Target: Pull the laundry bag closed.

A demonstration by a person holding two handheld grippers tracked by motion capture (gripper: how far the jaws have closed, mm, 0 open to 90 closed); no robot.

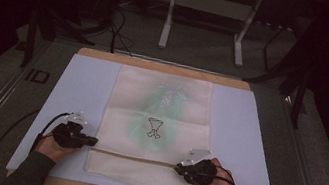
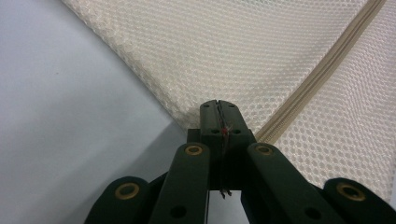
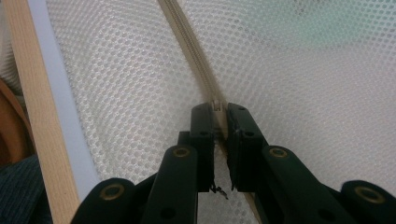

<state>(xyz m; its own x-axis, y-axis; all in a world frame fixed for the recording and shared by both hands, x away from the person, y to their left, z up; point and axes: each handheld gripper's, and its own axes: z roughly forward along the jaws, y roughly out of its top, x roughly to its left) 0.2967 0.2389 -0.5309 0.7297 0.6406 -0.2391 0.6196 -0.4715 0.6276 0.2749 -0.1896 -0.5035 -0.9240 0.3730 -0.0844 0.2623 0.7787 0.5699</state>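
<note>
That mesh laundry bag (image 1: 156, 121) is looking light and floppy; left gripper (image 2: 218, 108) is pinching its corner, right gripper (image 3: 220, 112) is clamping the zipper (image 3: 187, 37) pull.

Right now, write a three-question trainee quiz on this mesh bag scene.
1. True or false: the left gripper is shut at the mesh bag's corner.
2. What does the right gripper pinch? A) zipper B) table edge C) cable
3. What colour shows through the bag's mesh around the printed figure?

Key: 1 true. 2 A, the zipper. 3 green.
</note>
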